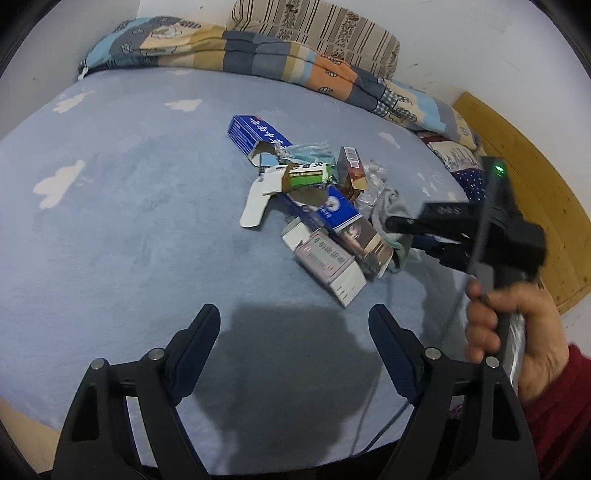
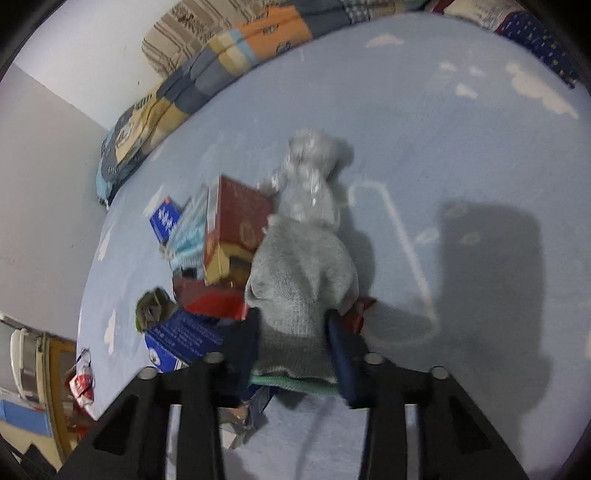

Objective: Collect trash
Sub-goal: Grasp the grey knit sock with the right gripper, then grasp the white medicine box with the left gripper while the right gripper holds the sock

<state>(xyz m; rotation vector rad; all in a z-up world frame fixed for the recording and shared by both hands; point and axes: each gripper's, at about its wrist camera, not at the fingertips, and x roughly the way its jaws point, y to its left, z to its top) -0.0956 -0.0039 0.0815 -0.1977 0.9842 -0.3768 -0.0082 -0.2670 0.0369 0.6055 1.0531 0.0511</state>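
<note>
A pile of trash lies on the blue bed sheet [image 1: 129, 229]: a torn blue box [image 1: 255, 138], a green packet [image 1: 308, 173], a red-brown box [image 1: 351, 166], a blue-and-white carton [image 1: 338, 210] and a pink-white box [image 1: 325, 266]. A grey sock [image 2: 299, 291] lies at the pile's right edge, with crumpled clear plastic [image 2: 310, 177] beyond it. My right gripper [image 2: 293, 332] has its fingers on both sides of the sock's cuff; in the left wrist view it [image 1: 402, 230] reaches into the pile from the right. My left gripper [image 1: 293, 325] is open and empty, above bare sheet in front of the pile.
A folded patchwork quilt [image 1: 258, 51] and a striped pillow [image 1: 317, 26] lie along the wall behind the pile. A wooden bed frame [image 1: 535, 192] runs along the right side. In the right wrist view more trash [image 2: 83, 380] lies beyond the bed's left edge.
</note>
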